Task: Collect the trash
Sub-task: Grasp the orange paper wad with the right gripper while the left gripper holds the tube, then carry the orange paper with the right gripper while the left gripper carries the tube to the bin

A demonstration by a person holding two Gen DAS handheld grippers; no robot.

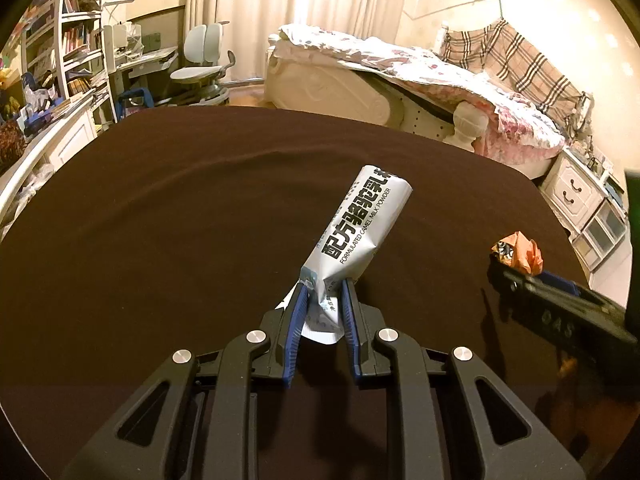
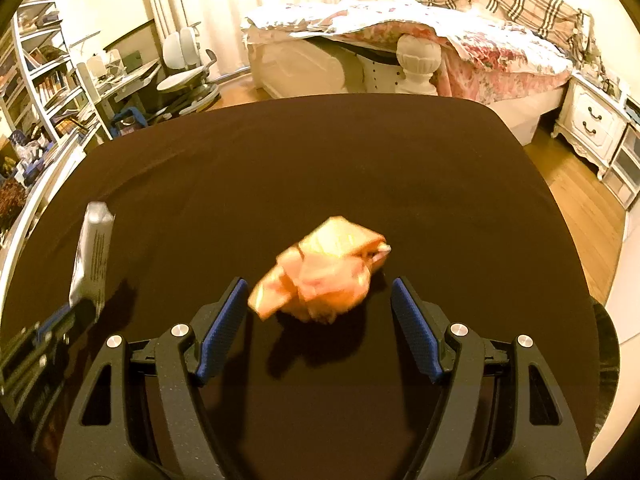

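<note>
My left gripper (image 1: 325, 284) is shut on the lower end of a silver-white camel milk powder sachet (image 1: 358, 224), which sticks up and away above the dark brown table (image 1: 180, 208). The sachet also shows at the left of the right wrist view (image 2: 93, 256). My right gripper (image 2: 318, 286) is open, its blue pads (image 2: 414, 322) wide apart. A crumpled orange wrapper (image 2: 324, 274) sits between and just ahead of them, blurred; I cannot tell whether it rests on the table. The wrapper also shows in the left wrist view (image 1: 520, 254) at the right gripper's tip.
The dark table (image 2: 360, 160) fills both views. Beyond its far edge stand a bed with a floral quilt (image 2: 460, 40), a white nightstand (image 2: 596, 120) at the right, and a desk chair (image 2: 188, 72) and bookshelves (image 2: 44, 80) at the left.
</note>
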